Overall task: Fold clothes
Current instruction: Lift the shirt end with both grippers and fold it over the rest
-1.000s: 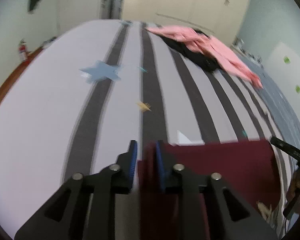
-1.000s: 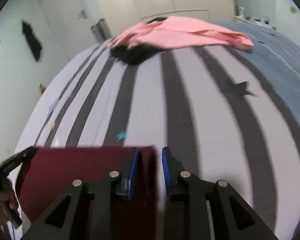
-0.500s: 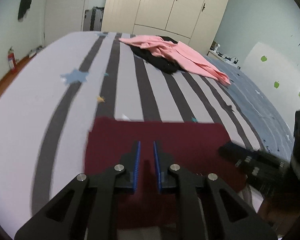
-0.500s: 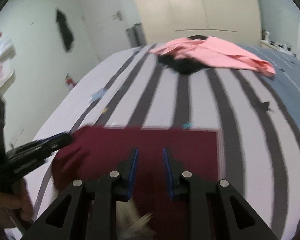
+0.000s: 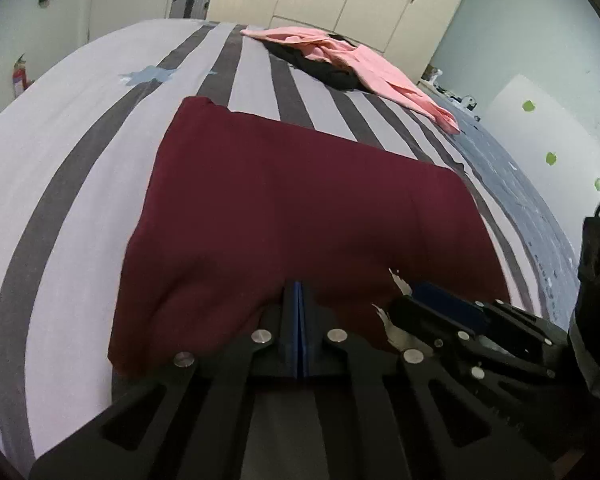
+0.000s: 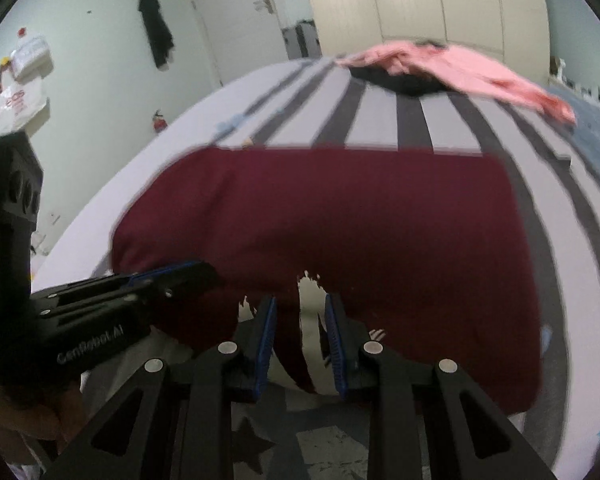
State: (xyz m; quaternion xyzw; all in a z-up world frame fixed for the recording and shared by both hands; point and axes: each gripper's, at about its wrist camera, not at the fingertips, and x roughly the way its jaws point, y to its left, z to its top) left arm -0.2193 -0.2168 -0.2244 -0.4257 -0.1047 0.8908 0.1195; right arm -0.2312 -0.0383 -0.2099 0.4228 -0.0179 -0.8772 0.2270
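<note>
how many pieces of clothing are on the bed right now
3 visible. The maroon garment lies spread at the near edge by both grippers. The pink garment is heaped at the far end, over a black garment. More may be hidden under that heap.

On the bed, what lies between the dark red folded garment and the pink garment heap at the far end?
Only bare striped bedsheet separates the dark red folded garment from the pink garment heap; the left wrist view shows it best.

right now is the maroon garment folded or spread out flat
Folded. The maroon garment lies on the striped bedsheet as a compact rectangle with a rounded, doubled edge at its left side, no sleeves showing.
</note>
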